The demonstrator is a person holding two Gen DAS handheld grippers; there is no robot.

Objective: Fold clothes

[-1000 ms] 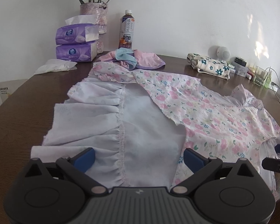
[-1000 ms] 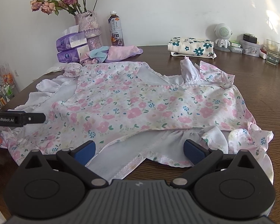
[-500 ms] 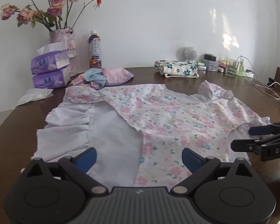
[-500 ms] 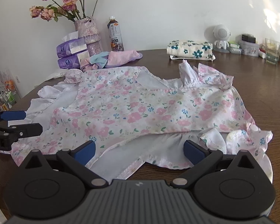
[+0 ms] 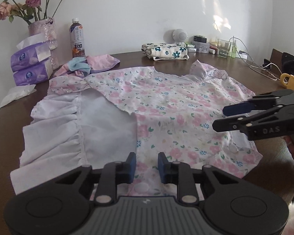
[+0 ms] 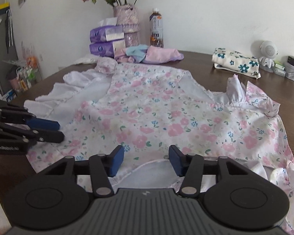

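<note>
our left gripper [image 5: 146,165] has narrowed from wide apart to a small gap over the near hem of the floral dress [image 5: 166,107], holding nothing yet. our right gripper [image 6: 146,159] has also closed partway, fingers half apart at the hem. we judge both are about to pinch. the dress lies spread, partly folded, on the table [image 5: 5,121].

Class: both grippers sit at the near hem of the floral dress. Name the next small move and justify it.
Probably lower and close the left gripper and right gripper on the near hem of the floral dress. Both have a gap between the fingers and hover at that edge with nothing gripped yet.
</note>
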